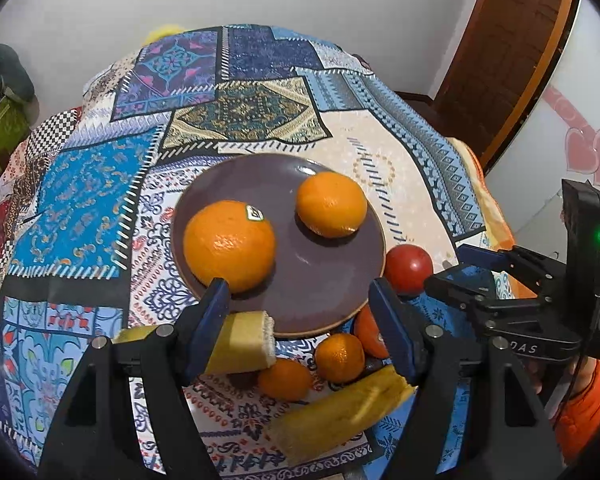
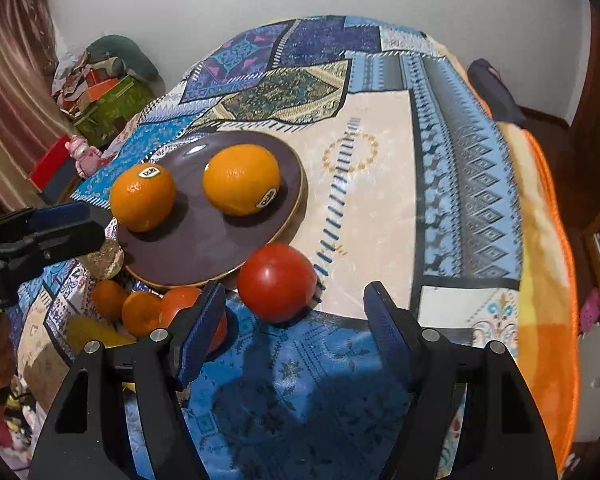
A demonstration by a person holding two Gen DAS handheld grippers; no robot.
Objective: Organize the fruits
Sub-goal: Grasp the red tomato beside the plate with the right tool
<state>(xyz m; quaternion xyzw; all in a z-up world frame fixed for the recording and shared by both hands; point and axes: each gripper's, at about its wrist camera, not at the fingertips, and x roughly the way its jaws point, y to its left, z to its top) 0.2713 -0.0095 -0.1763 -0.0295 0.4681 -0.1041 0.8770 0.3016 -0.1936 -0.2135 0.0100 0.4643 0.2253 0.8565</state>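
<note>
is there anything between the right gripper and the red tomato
Nothing visible. The right gripper is open and the red tomato sits on the cloth just ahead of its fingers, slightly left of centre. The plate with two oranges lies beyond it, not in the path.

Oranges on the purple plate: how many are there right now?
2. One orange with a sticker sits on the plate's left side; the other orange sits toward its far right. Smaller citrus fruits lie off the plate, on the tablecloth.
</note>
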